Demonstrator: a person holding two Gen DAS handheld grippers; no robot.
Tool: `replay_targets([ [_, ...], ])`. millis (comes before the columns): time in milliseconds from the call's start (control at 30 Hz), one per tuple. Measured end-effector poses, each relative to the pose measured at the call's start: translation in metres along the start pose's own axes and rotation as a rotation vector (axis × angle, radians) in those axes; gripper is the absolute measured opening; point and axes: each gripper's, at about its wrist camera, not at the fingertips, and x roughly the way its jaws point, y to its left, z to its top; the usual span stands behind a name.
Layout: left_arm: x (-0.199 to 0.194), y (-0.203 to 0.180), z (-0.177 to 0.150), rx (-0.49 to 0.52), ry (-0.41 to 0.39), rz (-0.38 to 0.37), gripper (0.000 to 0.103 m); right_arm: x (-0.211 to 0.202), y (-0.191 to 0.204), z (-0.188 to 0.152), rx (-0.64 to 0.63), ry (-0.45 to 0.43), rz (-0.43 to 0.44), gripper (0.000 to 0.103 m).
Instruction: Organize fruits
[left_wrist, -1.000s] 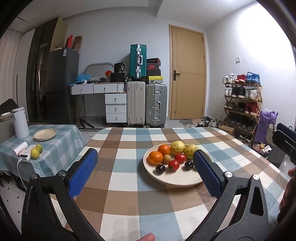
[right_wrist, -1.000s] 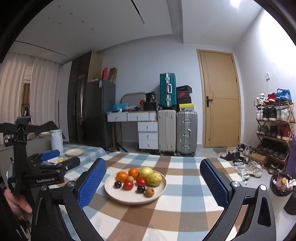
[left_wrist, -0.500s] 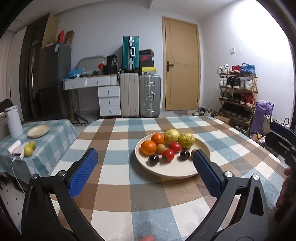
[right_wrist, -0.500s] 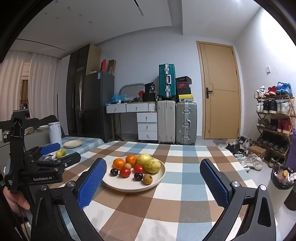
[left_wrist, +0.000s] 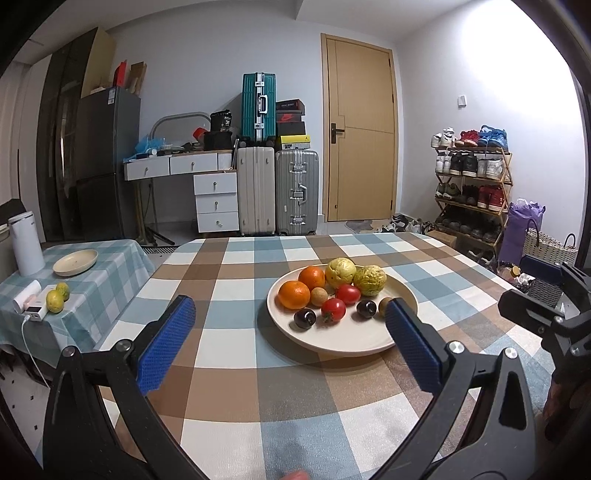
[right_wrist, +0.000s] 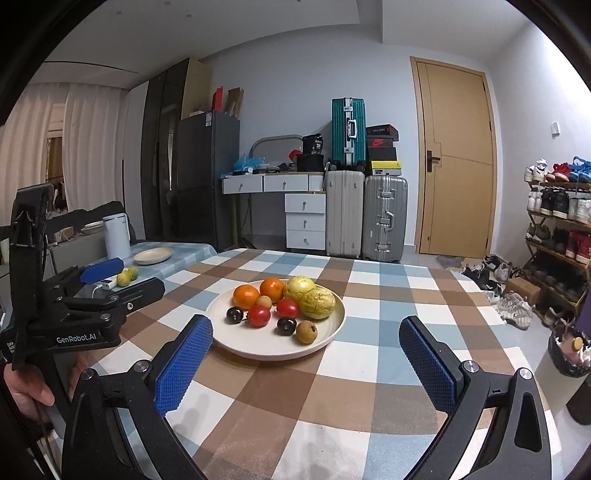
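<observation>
A cream plate on the checked table holds two oranges, two yellow-green guavas, two red tomatoes, two dark plums and small brown fruits. My left gripper hangs open before the plate, its right pad at the plate's right rim. My right gripper is open too, just short of the plate's near edge. Neither holds anything.
A side table at the left carries an empty cream plate, two yellow-green citrus fruits, a white kettle and a charger. Suitcases, drawers, a fridge, a door and a shoe rack stand behind.
Both grippers have moved nearer to the plate and tilted down; the plate looms larger in both views. Both stay open and the fruits have not moved.
</observation>
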Motion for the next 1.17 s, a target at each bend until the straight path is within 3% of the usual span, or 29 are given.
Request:
replay_targets([
  [1167, 0.014, 0.009, -0.005, -0.006, 0.001, 0.018, 0.103, 0.001, -0.001, 0.0, -0.001, 0.001, 0.0, 0.103],
])
